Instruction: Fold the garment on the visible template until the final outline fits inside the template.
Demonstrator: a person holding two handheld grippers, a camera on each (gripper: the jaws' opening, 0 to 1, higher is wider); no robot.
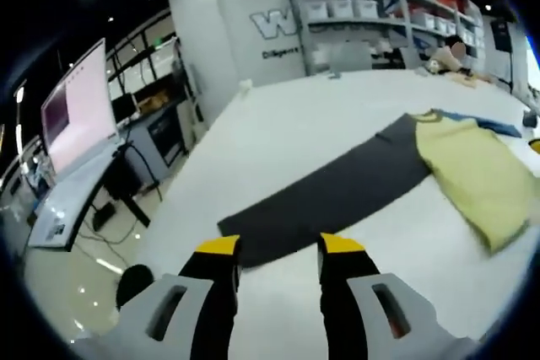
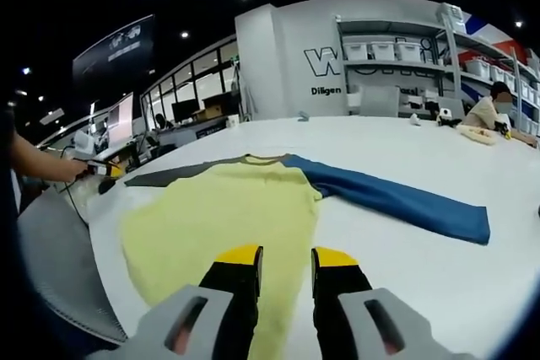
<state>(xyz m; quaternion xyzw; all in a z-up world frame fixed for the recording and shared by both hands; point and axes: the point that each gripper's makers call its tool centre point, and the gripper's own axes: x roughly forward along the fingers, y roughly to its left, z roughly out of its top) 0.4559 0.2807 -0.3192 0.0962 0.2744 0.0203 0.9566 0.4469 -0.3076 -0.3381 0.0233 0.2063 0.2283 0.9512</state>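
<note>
**Both grippers apart, nothing held**

Left gripper [image 1: 280, 246]: fingers spread, hovering just short of the grey sleeve [image 1: 337, 191]. Right gripper [image 2: 283, 255]: fingers spread, poised low over the shirt [image 2: 228, 217], which lies flat on the white tabletop [image 2: 405, 259], blue sleeve [image 2: 396, 200] stretched outward.

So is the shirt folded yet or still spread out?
Spread out: the shirt lies flat, its blue sleeve and grey sleeve both stretched straight outward.
</note>
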